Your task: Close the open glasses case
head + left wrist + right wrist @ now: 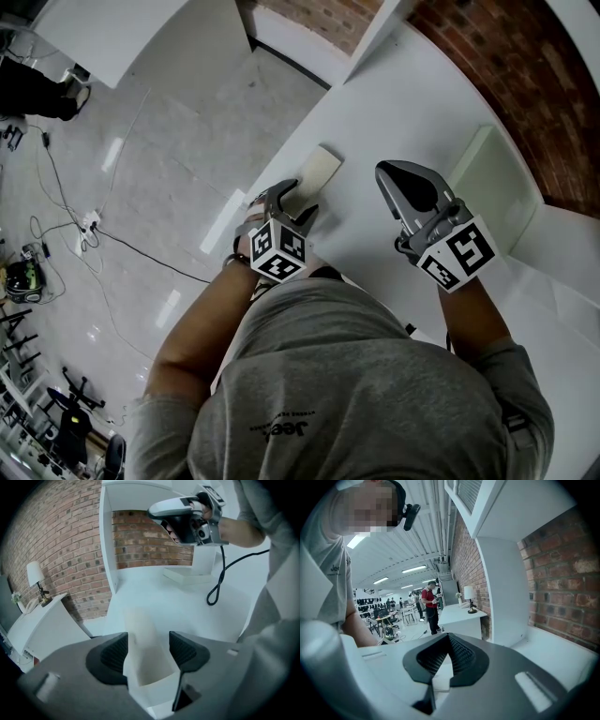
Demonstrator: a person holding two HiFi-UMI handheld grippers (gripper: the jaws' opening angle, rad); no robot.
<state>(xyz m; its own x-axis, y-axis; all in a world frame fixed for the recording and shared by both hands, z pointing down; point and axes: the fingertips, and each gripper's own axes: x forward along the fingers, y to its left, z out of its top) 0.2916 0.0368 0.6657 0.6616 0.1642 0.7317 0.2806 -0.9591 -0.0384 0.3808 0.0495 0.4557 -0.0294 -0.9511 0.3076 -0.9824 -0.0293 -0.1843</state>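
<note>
A cream glasses case (pixel 320 172) lies on the white table (pixel 375 122) near its left edge. My left gripper (pixel 298 199) points down at the case's near end. In the left gripper view the case (pixel 143 634) runs away between the two dark pads (pixel 115 653), and both pads touch its sides. Its near end shows a hollow, open inside. My right gripper (pixel 401 178) hovers over the table to the right of the case, with its pads (pixel 461 653) closed tip to tip on nothing. It also shows high in the left gripper view as the right gripper (pixel 161 520).
A flat white tray (pixel 492 178) lies at the table's far right, by the brick wall (pixel 525 75). A white upright panel (pixel 107 536) stands behind the case. A black cable (pixel 218 590) hangs from the right gripper. The table's left edge drops to the floor (pixel 169 141).
</note>
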